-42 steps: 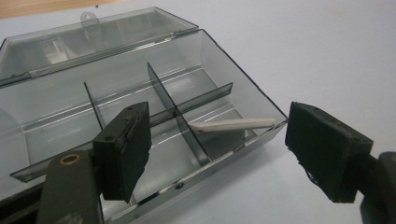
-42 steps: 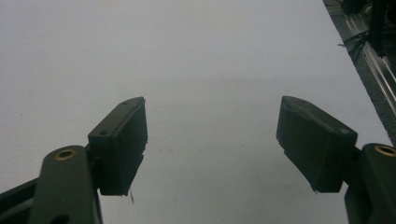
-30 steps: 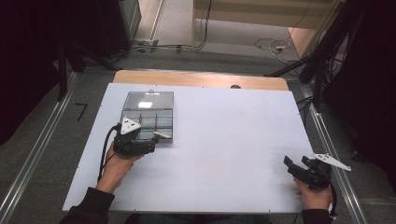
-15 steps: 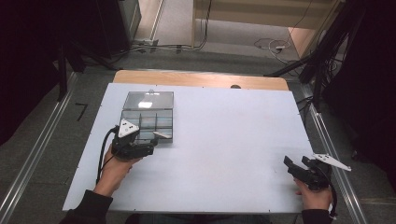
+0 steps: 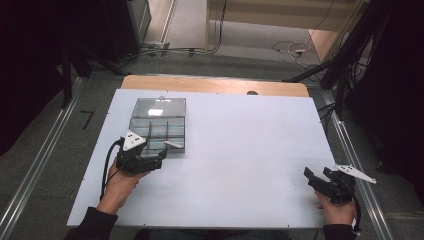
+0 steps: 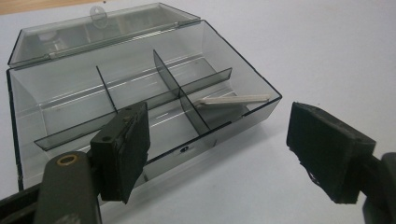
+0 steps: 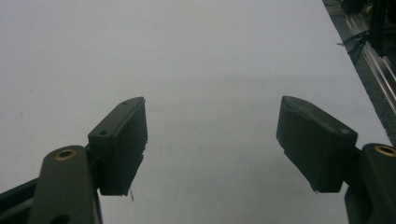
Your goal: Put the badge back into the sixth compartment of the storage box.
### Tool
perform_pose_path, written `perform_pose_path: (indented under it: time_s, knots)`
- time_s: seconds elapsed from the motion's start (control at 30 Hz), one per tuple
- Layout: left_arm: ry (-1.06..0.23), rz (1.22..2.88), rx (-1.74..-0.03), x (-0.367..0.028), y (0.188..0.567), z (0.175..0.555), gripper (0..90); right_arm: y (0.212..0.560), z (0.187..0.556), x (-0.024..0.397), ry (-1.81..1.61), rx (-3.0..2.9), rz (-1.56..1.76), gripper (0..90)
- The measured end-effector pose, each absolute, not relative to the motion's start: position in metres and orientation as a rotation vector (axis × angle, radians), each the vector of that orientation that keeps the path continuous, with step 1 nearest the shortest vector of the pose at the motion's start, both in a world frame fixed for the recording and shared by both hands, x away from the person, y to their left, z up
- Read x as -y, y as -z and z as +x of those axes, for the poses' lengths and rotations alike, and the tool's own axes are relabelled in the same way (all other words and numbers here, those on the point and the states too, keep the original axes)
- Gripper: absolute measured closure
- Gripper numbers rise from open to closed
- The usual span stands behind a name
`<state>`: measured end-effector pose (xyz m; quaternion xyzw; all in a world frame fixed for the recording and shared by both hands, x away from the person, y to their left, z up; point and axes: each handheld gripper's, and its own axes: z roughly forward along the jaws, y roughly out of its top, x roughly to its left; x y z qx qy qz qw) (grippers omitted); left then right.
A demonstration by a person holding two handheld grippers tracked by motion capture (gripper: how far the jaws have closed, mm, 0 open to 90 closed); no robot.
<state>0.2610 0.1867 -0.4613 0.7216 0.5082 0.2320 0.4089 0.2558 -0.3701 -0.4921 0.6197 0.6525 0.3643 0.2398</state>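
One white table [image 5: 230, 150] stands here, and on it one clear smoky plastic box [image 6: 140, 88] with its one lid [image 6: 93, 28] folded back; the box's dividers split it into what I count as six compartments, though glare makes the far ones hard to be sure of. One thin pale strip [image 6: 236, 99] lies across the box's near corner. There are two grippers, the left gripper [image 6: 219, 154] and the right gripper [image 7: 212, 149], each with two black jaws, and two hands holding them.

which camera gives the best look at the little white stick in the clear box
The left gripper view: the stick lies close up in the box's near corner compartment. The high view shows it as a small pale sliver.
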Motion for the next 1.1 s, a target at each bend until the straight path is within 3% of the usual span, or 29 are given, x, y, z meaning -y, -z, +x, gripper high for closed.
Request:
perform_pose_path:
  time_s: [1.1]
  knots:
    - [-0.623, 1.791, -1.318, -0.202, 0.467, 0.239, 22.0, 0.492, 0.256, 0.37, -0.997, -1.786, 1.689, 23.2]
